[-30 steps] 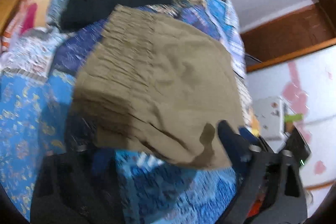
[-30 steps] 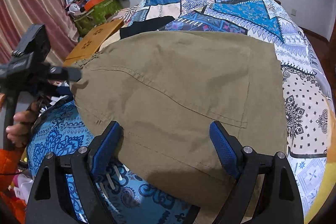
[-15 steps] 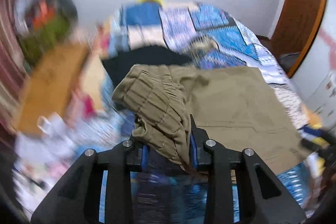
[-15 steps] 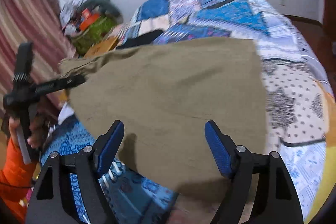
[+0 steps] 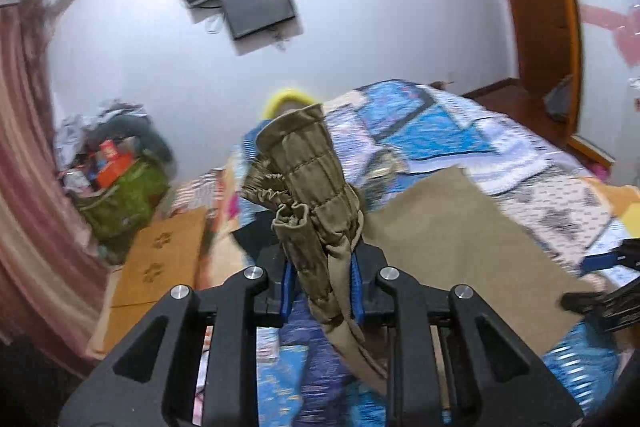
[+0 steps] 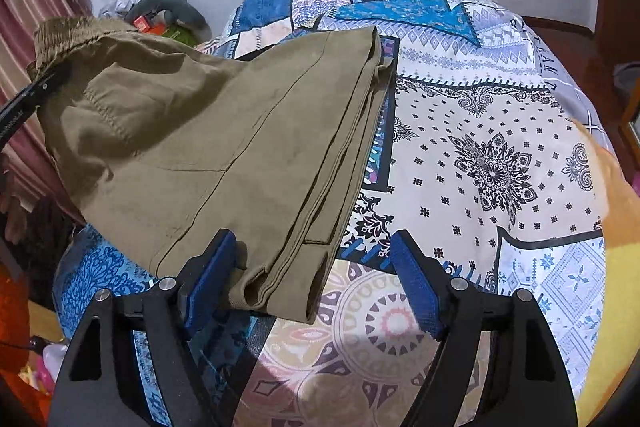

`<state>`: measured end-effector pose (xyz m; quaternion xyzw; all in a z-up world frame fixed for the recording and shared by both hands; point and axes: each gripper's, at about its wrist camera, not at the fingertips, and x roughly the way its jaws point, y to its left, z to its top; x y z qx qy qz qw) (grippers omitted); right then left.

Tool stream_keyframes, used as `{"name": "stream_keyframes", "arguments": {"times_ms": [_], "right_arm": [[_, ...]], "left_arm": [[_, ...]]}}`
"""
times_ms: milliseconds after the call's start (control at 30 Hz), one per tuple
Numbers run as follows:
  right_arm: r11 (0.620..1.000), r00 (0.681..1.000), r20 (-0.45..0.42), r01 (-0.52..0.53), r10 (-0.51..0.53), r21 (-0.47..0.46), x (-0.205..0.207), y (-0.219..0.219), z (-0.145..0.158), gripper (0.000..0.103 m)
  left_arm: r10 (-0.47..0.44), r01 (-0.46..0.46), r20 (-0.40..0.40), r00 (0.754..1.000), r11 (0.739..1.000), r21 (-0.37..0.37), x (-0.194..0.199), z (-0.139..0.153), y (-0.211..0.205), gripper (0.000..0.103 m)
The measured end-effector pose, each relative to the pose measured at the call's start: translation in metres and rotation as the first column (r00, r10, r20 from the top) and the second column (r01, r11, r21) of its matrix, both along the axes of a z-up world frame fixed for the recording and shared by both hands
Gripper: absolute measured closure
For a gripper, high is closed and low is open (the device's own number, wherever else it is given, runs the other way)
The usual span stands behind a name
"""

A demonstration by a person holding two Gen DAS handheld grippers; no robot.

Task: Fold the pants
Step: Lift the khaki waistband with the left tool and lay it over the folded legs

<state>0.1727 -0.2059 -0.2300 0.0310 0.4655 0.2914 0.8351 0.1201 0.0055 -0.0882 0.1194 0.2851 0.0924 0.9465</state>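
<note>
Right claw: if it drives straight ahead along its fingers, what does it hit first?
Probably the hem end of the khaki pants, already partly between the right claw's open fingers; beyond lies the patchwork bedspread. Depth is uncertain.

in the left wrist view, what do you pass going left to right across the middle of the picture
pink curtain → green bag of clutter → wooden board with paw prints → khaki pants waistband clamped in the left hand-held gripper → patchwork bedspread → wooden door frame
</note>
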Motion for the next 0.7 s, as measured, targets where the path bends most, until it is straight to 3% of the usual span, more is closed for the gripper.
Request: {"name": "stream_keyframes", "arguments": {"times_ms": [167, 333, 533, 700], "right_arm": [[1.0, 1.0, 0.0, -0.004, 0.004, 0.01, 0.001, 0.0, -0.001, 0.027], [1.0, 1.0, 0.004, -0.002, 0.002, 0.019, 0.0, 0.0, -0.002, 0.027], [1.0, 1.0, 0.005, -0.003, 0.002, 0.024, 0.0, 0.0, -0.003, 0.027], [1.0, 1.0, 0.009, 0.002, -0.002, 0.03, -0.001, 0.001, -0.003, 0.027]], "left_arm": [[-0.134, 0.125, -0.057, 0.989, 0.983, -0.138, 0.011, 0.01, -0.02, 0.082], [-0.276, 0.223, -0.15, 0.949, 0.929, -0.295, 0.031, 0.006, -0.042, 0.082], [-0.372, 0.263, -0.25, 0.894, 0.888, -0.377, 0.048, -0.019, -0.073, 0.082], [-0.413, 0.283, -0.334, 0.847, 0.883, -0.375, 0.052, -0.036, -0.091, 0.082]]}}
